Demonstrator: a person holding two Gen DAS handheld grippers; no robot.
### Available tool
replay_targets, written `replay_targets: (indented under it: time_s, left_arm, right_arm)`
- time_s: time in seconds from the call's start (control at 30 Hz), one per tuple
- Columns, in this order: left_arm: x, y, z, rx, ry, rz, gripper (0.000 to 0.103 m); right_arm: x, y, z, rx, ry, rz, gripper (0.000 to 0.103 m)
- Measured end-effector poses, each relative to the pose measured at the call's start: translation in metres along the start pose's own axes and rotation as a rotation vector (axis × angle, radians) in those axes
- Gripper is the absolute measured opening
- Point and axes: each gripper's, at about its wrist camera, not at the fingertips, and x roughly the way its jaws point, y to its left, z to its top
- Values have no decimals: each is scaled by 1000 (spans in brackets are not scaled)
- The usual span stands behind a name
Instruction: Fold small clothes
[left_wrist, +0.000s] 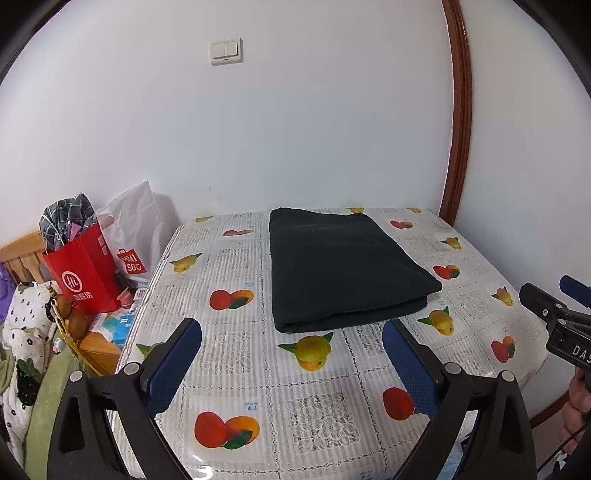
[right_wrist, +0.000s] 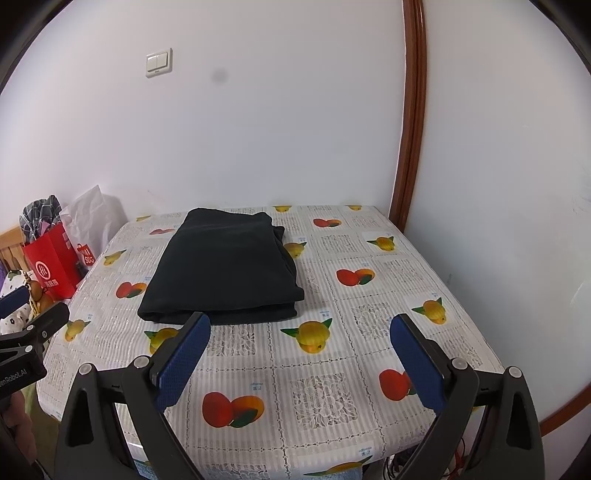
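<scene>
A dark green-black garment (left_wrist: 343, 266) lies folded into a flat rectangle on the far half of the table (left_wrist: 236, 373); it also shows in the right wrist view (right_wrist: 225, 266). My left gripper (left_wrist: 291, 332) is open and empty, held above the table's near part, short of the garment's front edge. My right gripper (right_wrist: 299, 328) is open and empty, just in front and to the right of the garment. The right gripper shows at the right edge of the left wrist view (left_wrist: 554, 314), and the left gripper at the left edge of the right wrist view (right_wrist: 33, 325).
The table has a fruit-print plastic cloth and stands in a white wall corner with a brown door frame (left_wrist: 461, 110). Left of it stand a red paper bag (left_wrist: 83, 273) holding checked cloth, a white bag (left_wrist: 133, 229), and piled fabric (left_wrist: 26, 332).
</scene>
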Motion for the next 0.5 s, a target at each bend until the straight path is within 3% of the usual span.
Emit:
replay_targets:
  time_s: [0.5]
  left_arm:
    - [2, 5, -5, -22, 8, 0, 99]
  right_arm:
    - [2, 3, -2, -10, 2, 1, 97]
